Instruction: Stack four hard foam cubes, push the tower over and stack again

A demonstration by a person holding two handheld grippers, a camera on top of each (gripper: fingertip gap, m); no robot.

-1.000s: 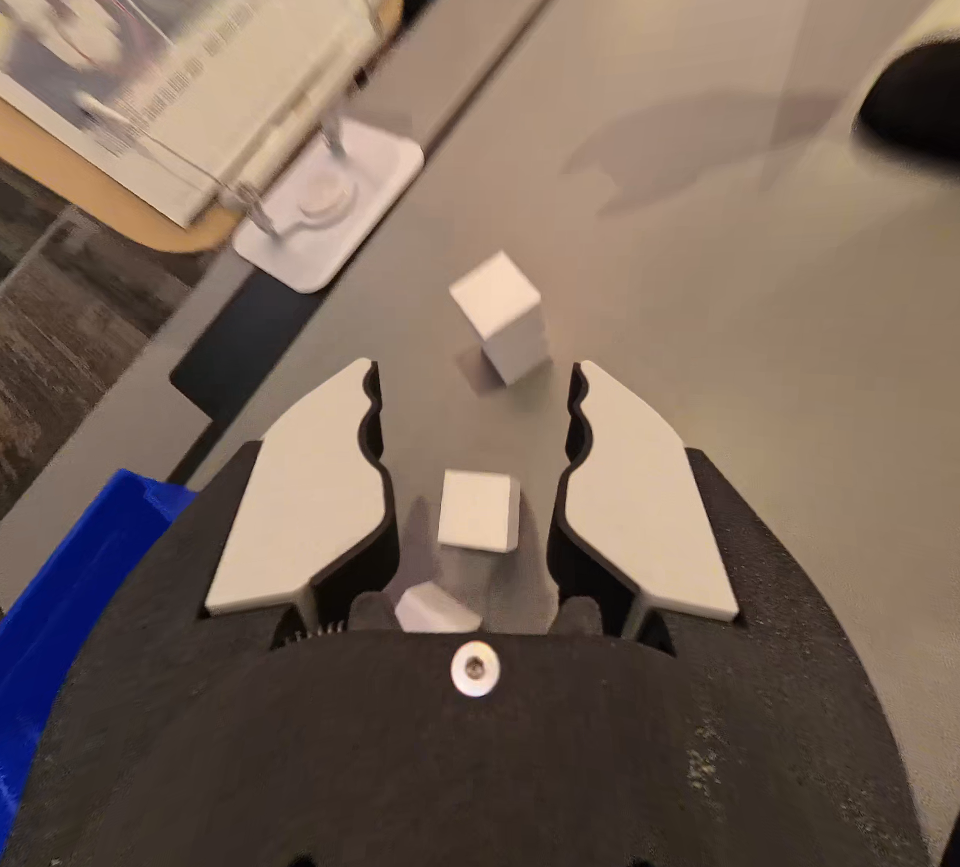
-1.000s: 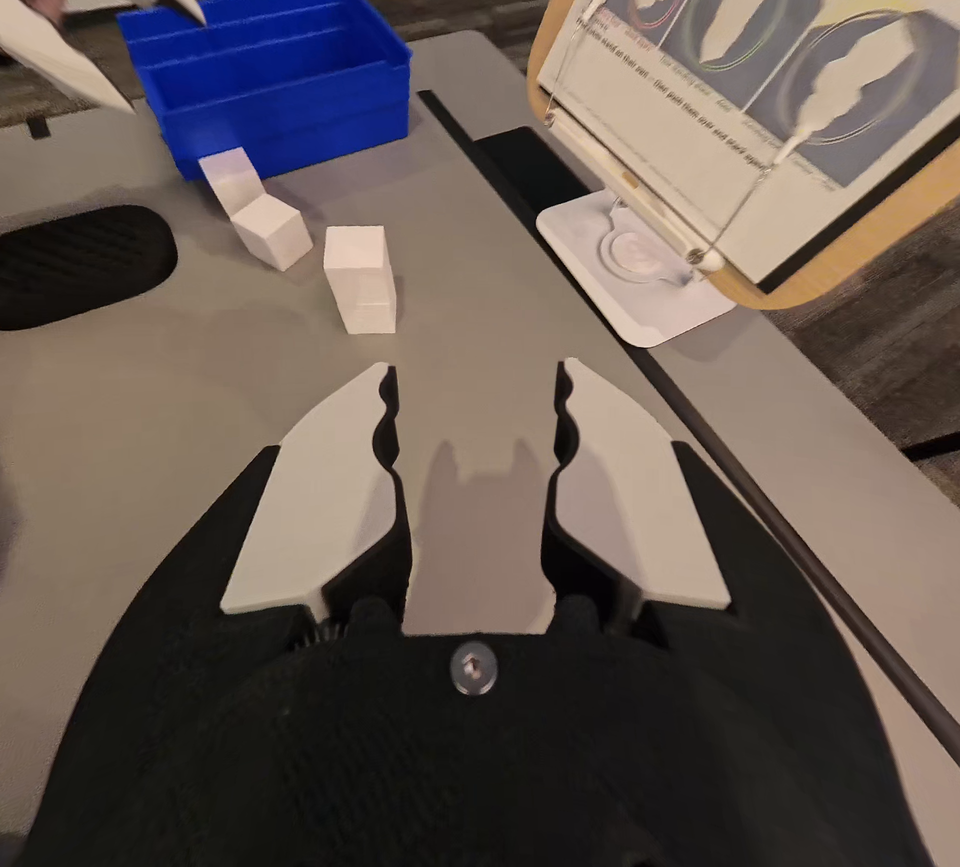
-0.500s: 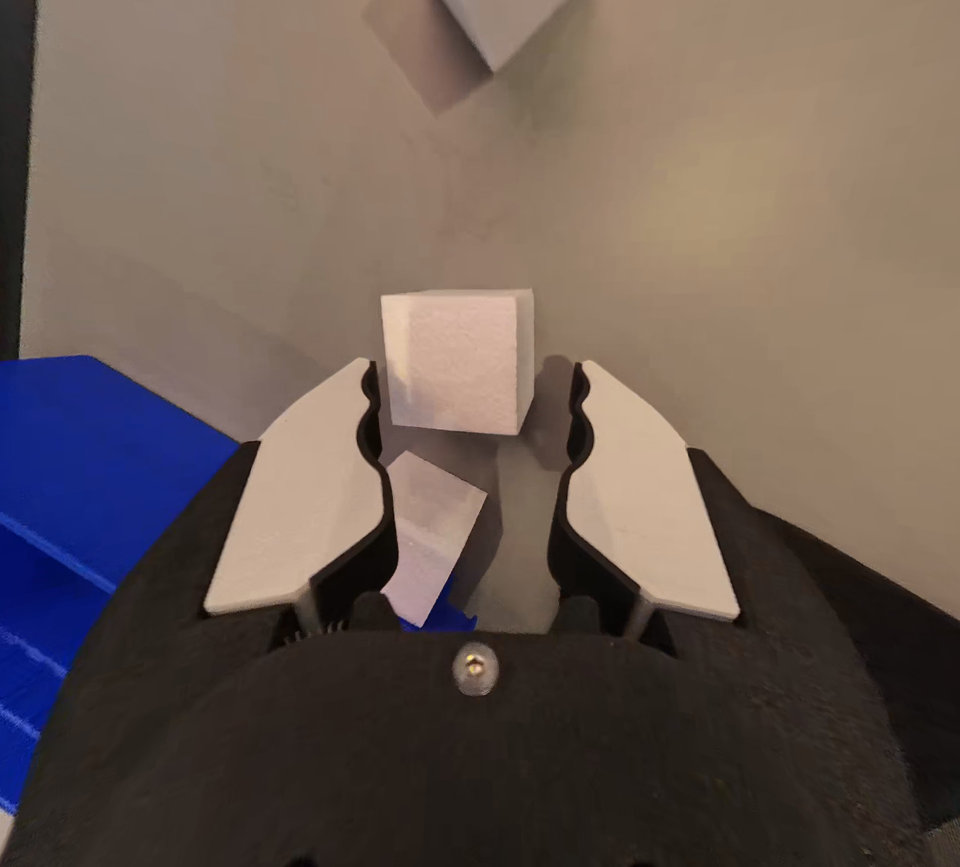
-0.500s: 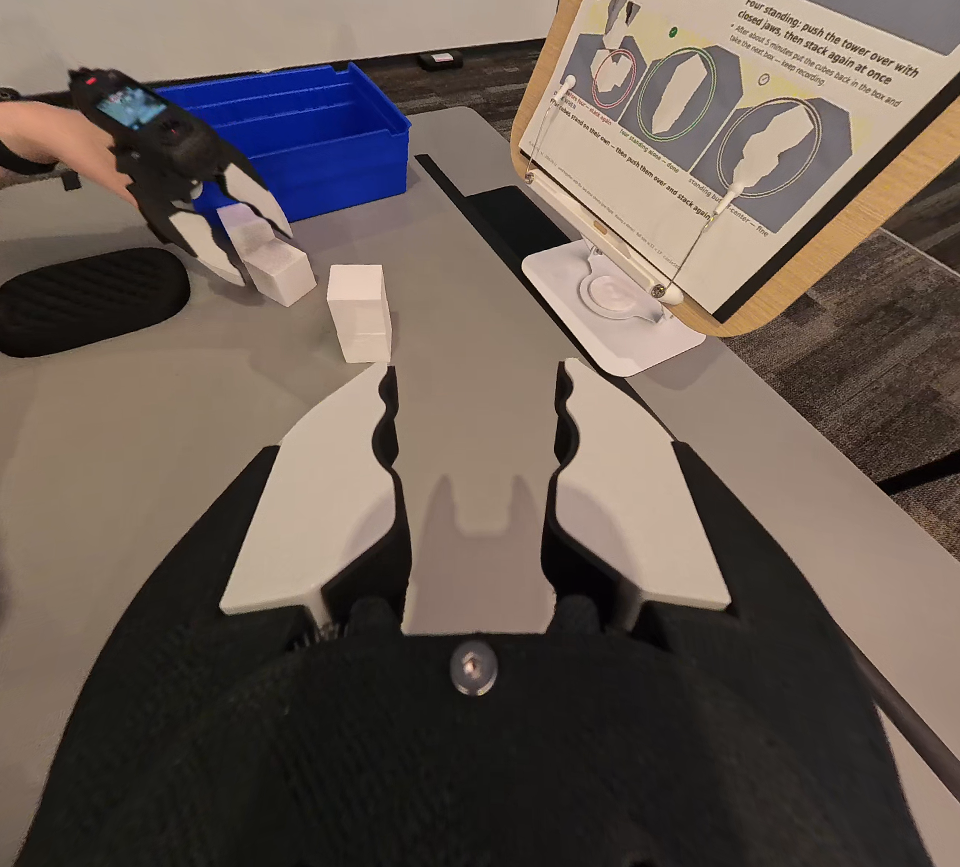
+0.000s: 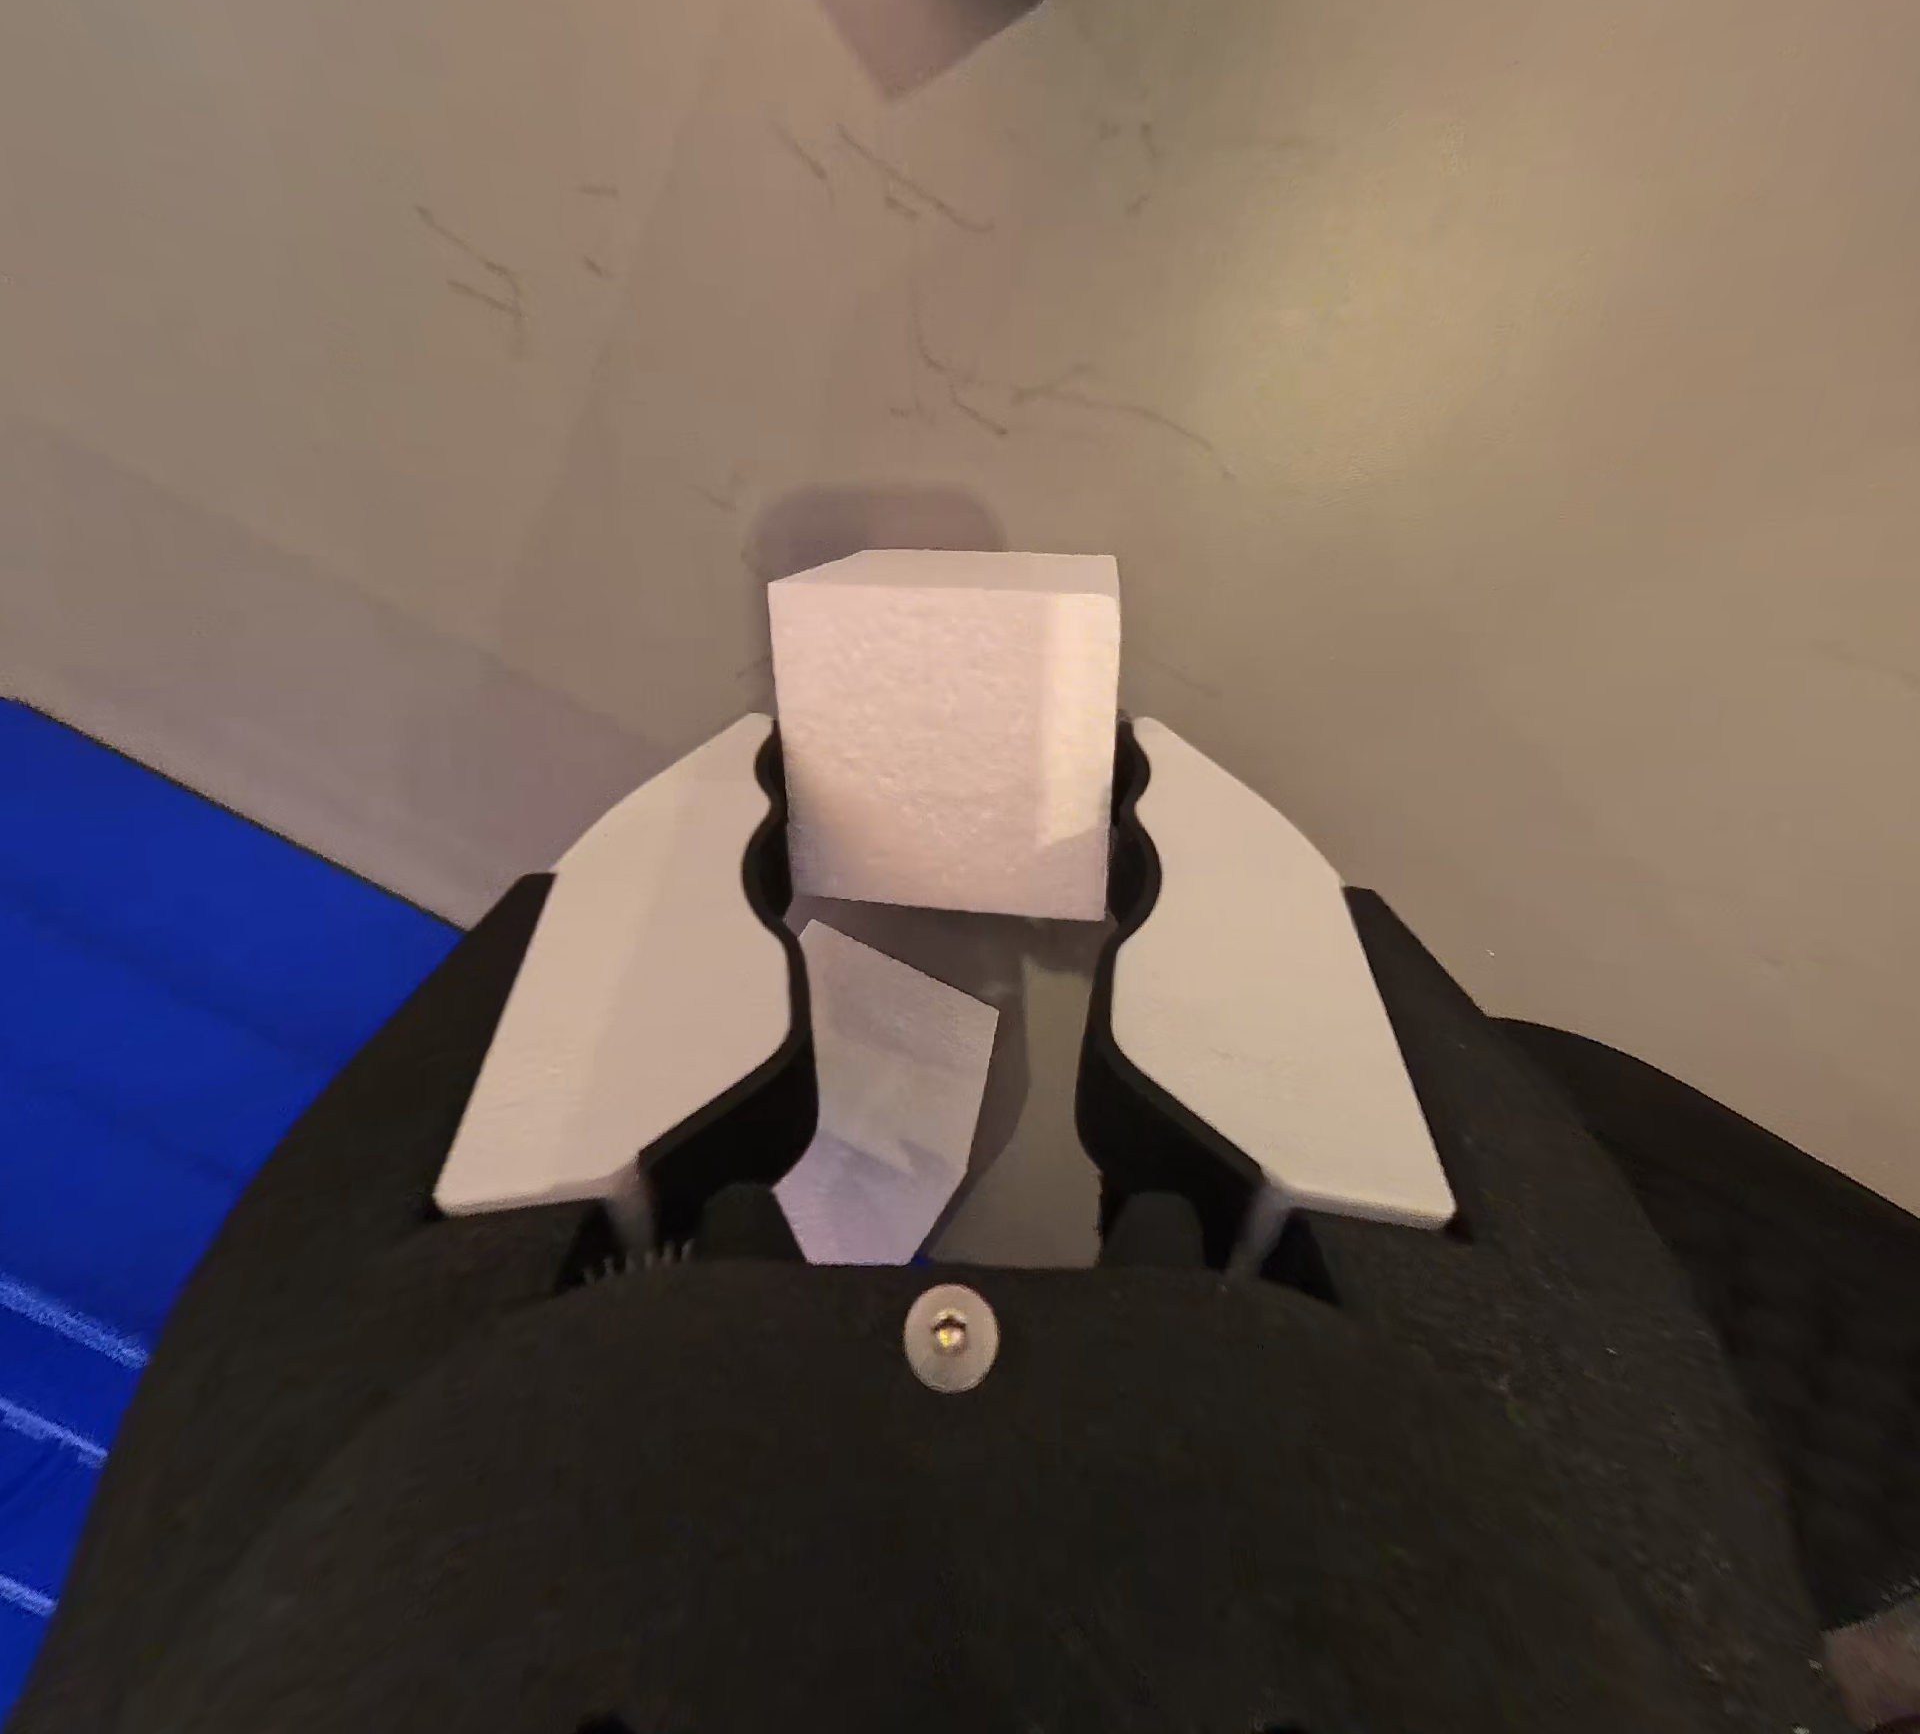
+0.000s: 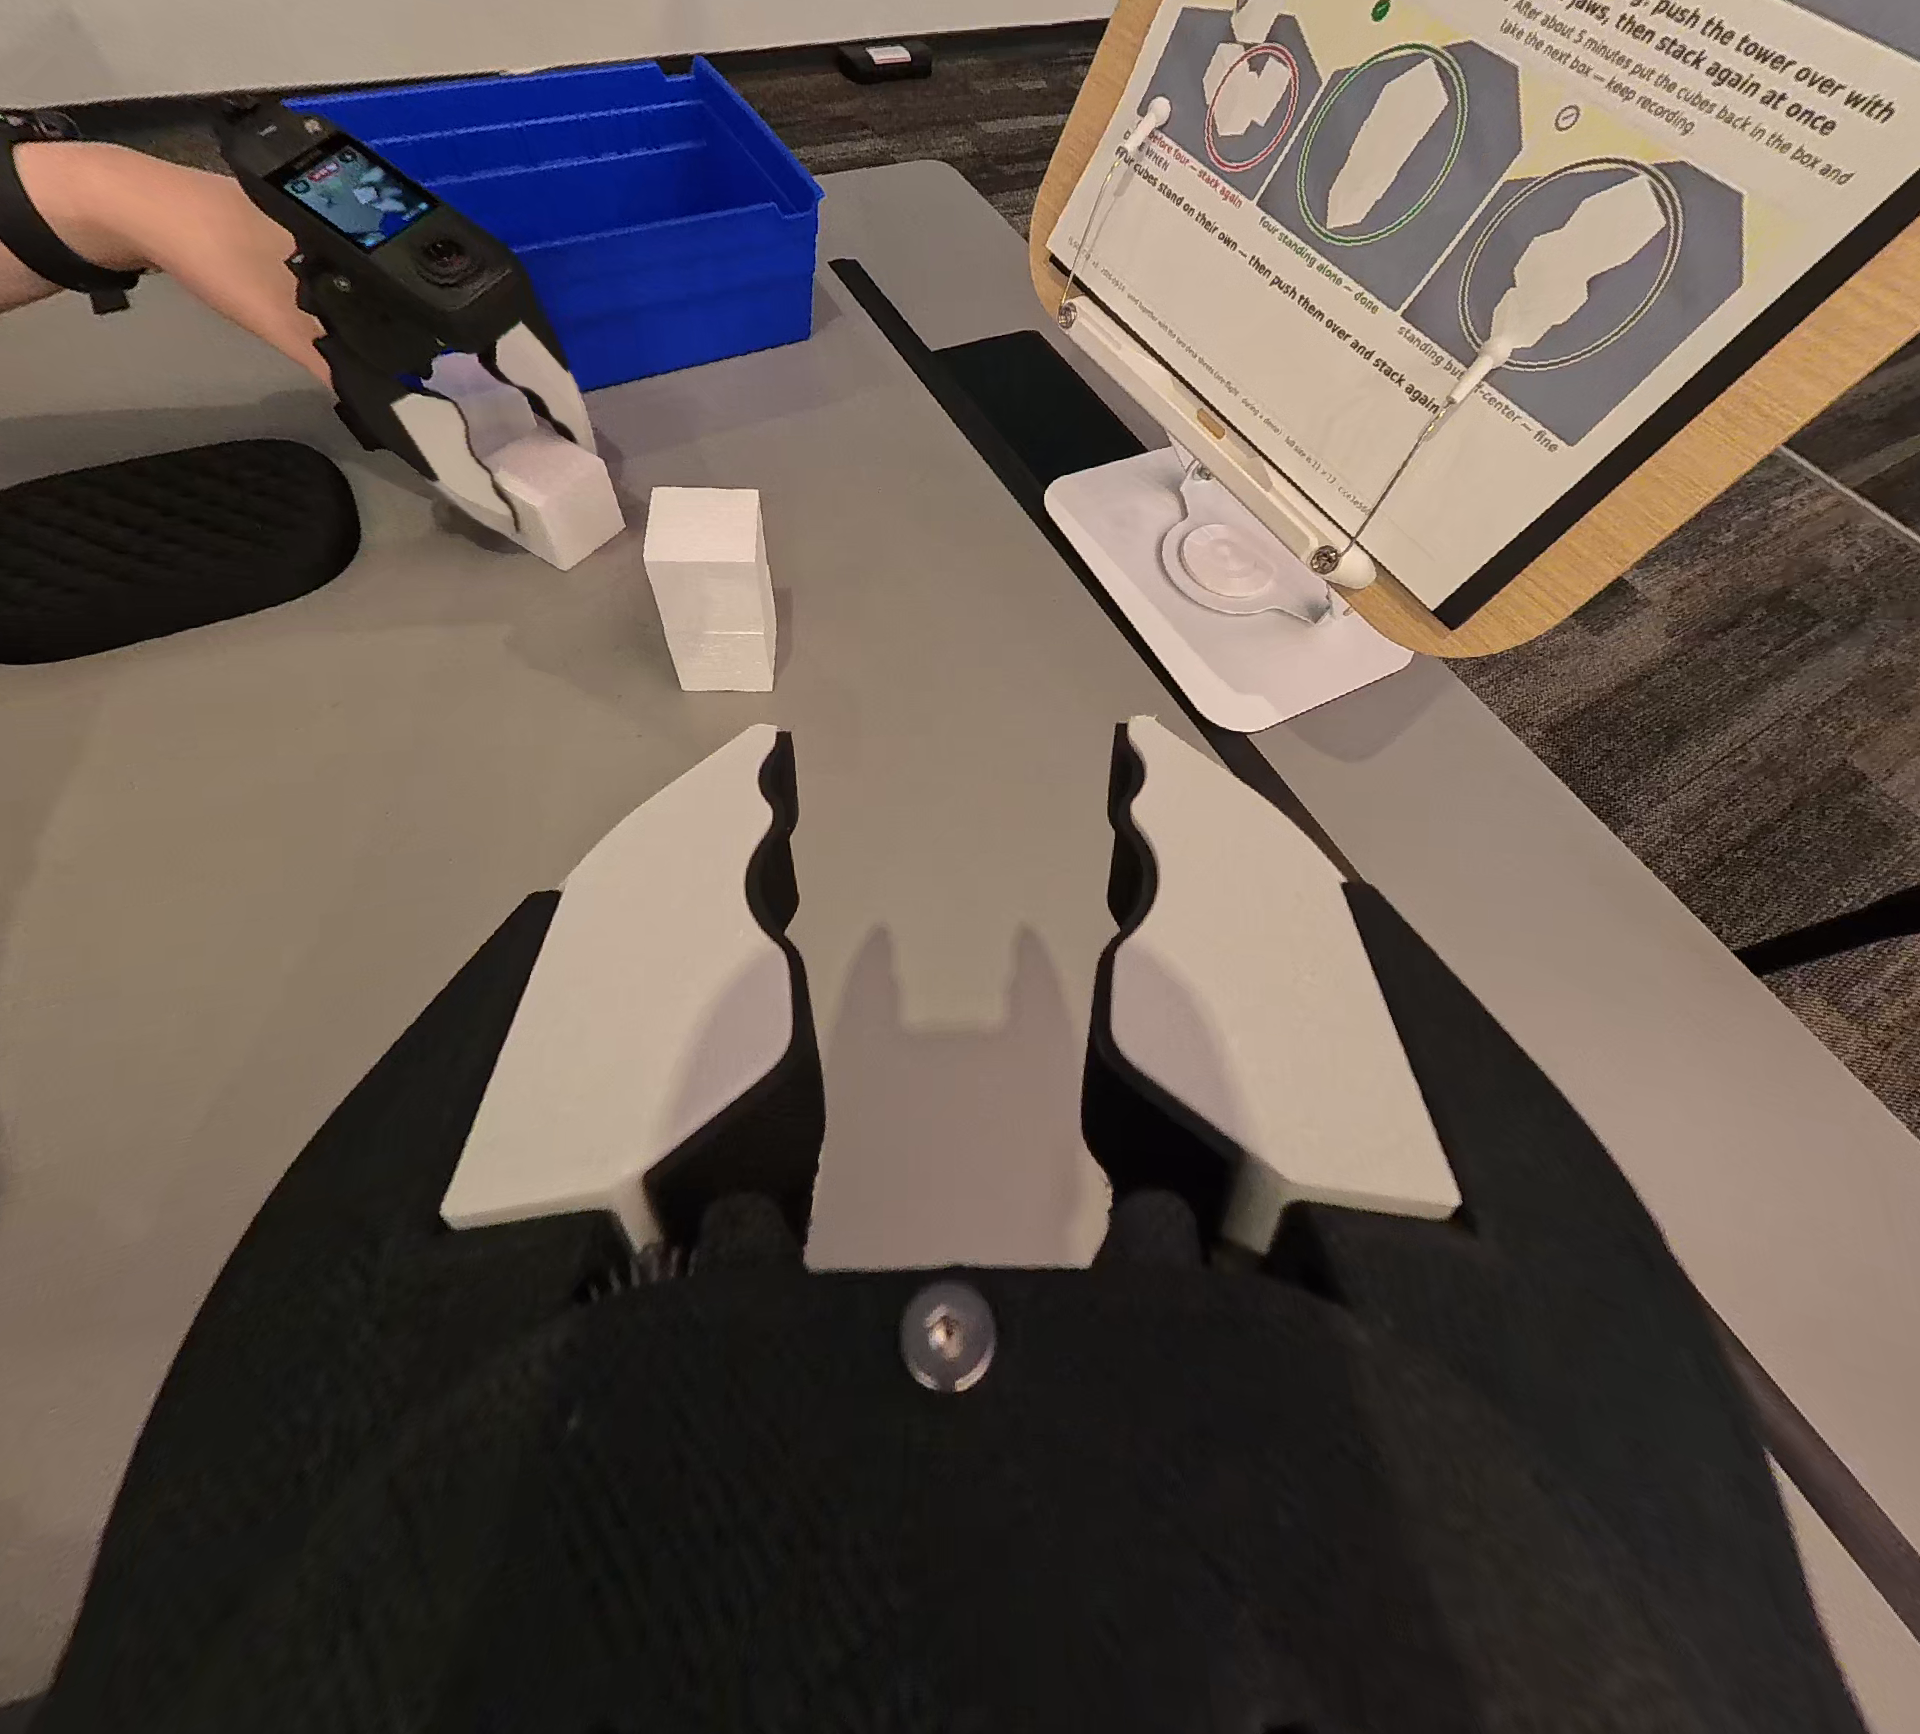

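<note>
Right wrist view: grey table (image 6: 935, 458), carpeted floor (image 6: 1714, 697); right gripper (image 6: 951, 739) spread, left gripper (image 6: 520, 479) clasping cube (image 6: 561, 489).

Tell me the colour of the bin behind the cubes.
Bright blue; the bin shows best in the right wrist view.

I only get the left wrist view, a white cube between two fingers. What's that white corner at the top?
Observer: A stack of two cubes, standing beside your foam cube.
Operator: Is the other gripper holding anything?
Observer: No, the right gripper is open and empty, above the table.
Operator: And the blue thing?
Observer: A blue bin with dividers, behind the cubes.
</note>
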